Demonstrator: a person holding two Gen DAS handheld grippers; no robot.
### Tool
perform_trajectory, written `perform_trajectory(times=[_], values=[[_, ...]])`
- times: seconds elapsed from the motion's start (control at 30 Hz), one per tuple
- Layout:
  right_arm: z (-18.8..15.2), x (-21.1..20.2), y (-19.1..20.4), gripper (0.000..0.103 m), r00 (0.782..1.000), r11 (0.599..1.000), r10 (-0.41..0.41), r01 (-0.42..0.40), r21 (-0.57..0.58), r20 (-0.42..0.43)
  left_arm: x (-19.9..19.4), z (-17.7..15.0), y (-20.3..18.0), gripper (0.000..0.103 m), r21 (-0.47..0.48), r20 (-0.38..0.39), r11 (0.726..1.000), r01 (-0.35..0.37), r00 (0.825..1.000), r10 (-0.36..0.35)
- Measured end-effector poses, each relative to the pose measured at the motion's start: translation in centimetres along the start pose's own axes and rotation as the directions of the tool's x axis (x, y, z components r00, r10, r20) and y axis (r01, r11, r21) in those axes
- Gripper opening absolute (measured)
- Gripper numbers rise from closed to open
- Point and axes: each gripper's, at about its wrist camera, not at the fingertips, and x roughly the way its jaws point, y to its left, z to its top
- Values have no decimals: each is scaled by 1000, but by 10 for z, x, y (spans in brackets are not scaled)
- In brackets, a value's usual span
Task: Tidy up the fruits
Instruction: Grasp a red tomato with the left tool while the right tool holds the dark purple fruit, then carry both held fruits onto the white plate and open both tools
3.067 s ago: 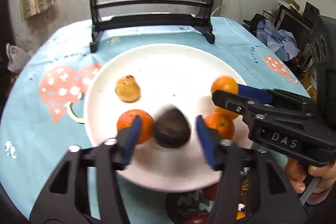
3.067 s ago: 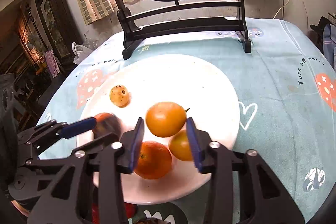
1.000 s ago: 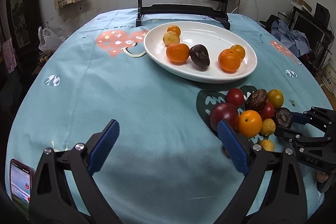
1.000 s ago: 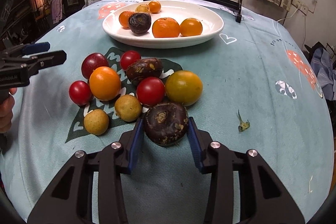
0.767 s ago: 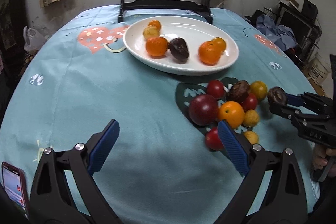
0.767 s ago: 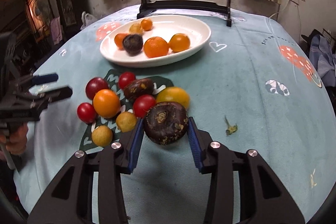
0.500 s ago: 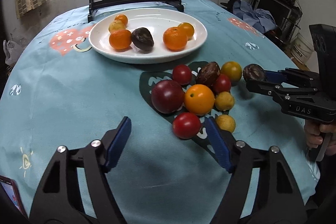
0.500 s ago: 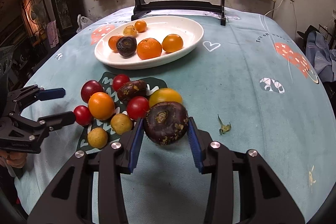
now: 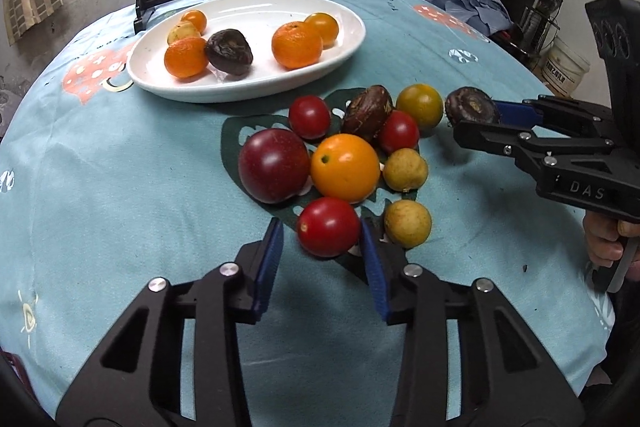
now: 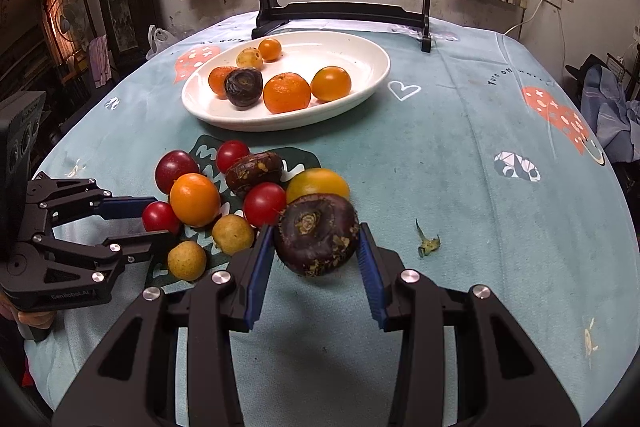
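Through the left wrist camera, you are bringing your left gripper around a smooth, glossy red tomato at the near edge of the fruit pile on the teal tablecloth. Its jaws have just been closing; the right blue ribbed pad looks to be touching the tomato, while a sliver of cloth is showing between the fruit and the left pad, so no firm grip is showing. Just beyond the tomato a shiny round orange and a dark red plum are sitting side by side, touching. The white oval ceramic plate is lying toward the table's far edge, carrying oranges and a wrinkled dark fruit. At the right edge your right gripper is clamping a rough dark brown fruit.

Through the right wrist camera, your right gripper is squeezing that brown fruit, round, matte and scabbed, between both pads, raised off the cloth near the pile's right side. At the left, your left gripper is straddling the red tomato. A dried leaf scrap is lying on the cloth to the right.
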Motion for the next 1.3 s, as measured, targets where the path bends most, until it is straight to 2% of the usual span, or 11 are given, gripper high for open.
perform_trajectory(times=[0.3,0.57,0.83,1.0,1.07,1.3], values=[[0,-1,1,42,1000,1000,-1,1,-10,1,2,0,-3,32,7,9,1000,-24,1000,24],[-2,3,1,42,1000,1000,-1,0,-8,-13,0,1,0,32,-7,14,1000,-15,1000,15],[-7,9,5,42,999,1000,24,-24,-14,-35,-17,-3,7,32,-60,65,998,12,998,-8],[-5,-1,11,42,991,991,133,-133,19,18,-33,-2,12,32,-109,117,991,76,991,-64],[2,-5,17,42,989,990,140,-141,13,45,-38,4,16,32,-127,134,988,92,988,-74],[57,-6,28,42,979,993,111,-116,19,169,-46,53,27,32,-163,179,986,24,984,5]])
